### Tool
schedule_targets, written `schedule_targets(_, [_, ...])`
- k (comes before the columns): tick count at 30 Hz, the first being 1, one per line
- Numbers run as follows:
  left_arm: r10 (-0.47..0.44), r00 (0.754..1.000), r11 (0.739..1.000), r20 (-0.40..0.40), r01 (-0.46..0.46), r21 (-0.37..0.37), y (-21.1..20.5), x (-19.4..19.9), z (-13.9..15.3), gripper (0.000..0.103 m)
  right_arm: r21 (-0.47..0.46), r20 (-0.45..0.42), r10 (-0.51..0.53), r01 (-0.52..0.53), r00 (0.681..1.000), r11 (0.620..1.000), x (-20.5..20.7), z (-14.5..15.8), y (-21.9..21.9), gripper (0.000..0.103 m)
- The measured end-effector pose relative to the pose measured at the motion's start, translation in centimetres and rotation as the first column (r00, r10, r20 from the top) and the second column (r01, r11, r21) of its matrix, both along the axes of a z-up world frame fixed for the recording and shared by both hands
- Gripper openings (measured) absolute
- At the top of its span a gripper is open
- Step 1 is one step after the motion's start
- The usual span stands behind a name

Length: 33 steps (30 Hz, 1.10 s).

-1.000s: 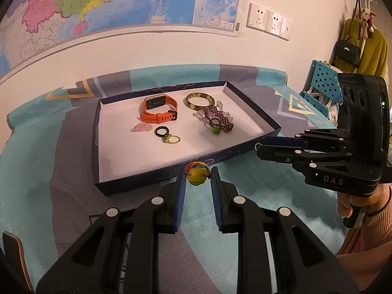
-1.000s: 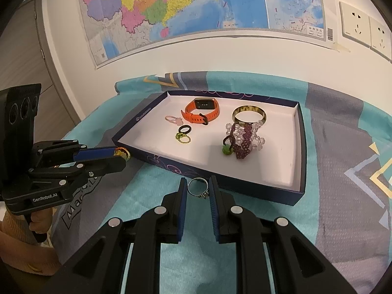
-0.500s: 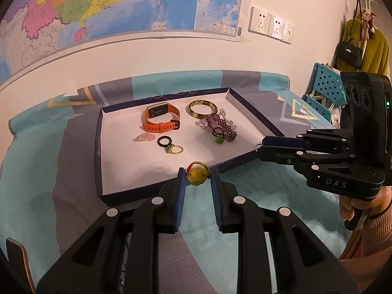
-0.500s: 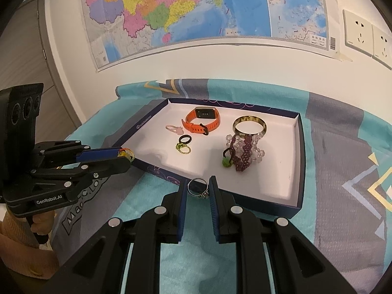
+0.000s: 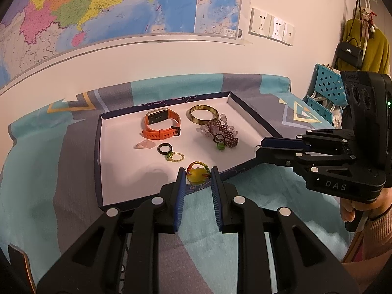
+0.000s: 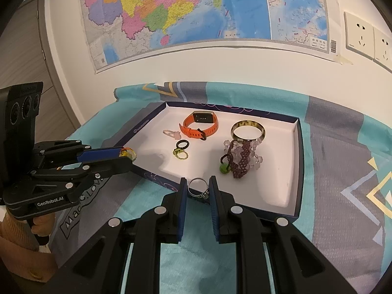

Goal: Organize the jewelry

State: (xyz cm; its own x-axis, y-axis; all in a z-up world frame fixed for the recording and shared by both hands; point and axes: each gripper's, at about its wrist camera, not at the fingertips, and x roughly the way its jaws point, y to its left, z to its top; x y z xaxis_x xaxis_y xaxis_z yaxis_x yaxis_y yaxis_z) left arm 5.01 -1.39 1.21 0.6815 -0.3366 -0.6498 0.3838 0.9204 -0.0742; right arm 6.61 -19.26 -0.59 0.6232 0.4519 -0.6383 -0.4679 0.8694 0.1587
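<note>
My left gripper (image 5: 196,174) is shut on a yellow bead ring with a red-green cord (image 5: 197,174), held over the front edge of the dark blue tray (image 5: 98,147). It also shows in the right wrist view (image 6: 127,152). My right gripper (image 6: 198,186) is shut on a silver ring (image 6: 198,188), just above the tray's near wall (image 6: 276,216). In the tray lie an orange smart band (image 5: 161,125), a gold bangle (image 5: 203,114), a purple beaded bracelet (image 5: 221,132), a black ring (image 5: 164,148), a green-yellow bead ring (image 5: 176,156) and a pink piece (image 5: 144,144).
The tray sits on a teal and grey patterned cloth (image 5: 61,171) against a white wall with a map (image 5: 98,7). A blue perforated crate (image 5: 325,90) and hanging clothes (image 5: 367,49) stand at the right. Wall sockets (image 6: 362,39) are above.
Both grippers have moved forward and up towards the tray, each keeping its ring. The left one now reaches over the tray's front edge.
</note>
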Motion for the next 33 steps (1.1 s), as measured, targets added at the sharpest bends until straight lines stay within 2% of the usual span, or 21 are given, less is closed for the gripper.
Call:
schedule_targets(9, [0.008,1.0,1.0,-0.006,-0.008,-0.002,0.1,1.3,-0.1,0.021,0.017,-0.009,-0.001,0.001,1.0,1.0,1.6,0.1,-0.1,0.016])
schedule_targets(33, [0.036,0.998,0.999,-0.046,-0.034,0.043,-0.7,5.1,-2.1,0.021,-0.02,-0.052,-0.013,0.012,0.999,1.0,5.2,-1.5,1.1,0.016])
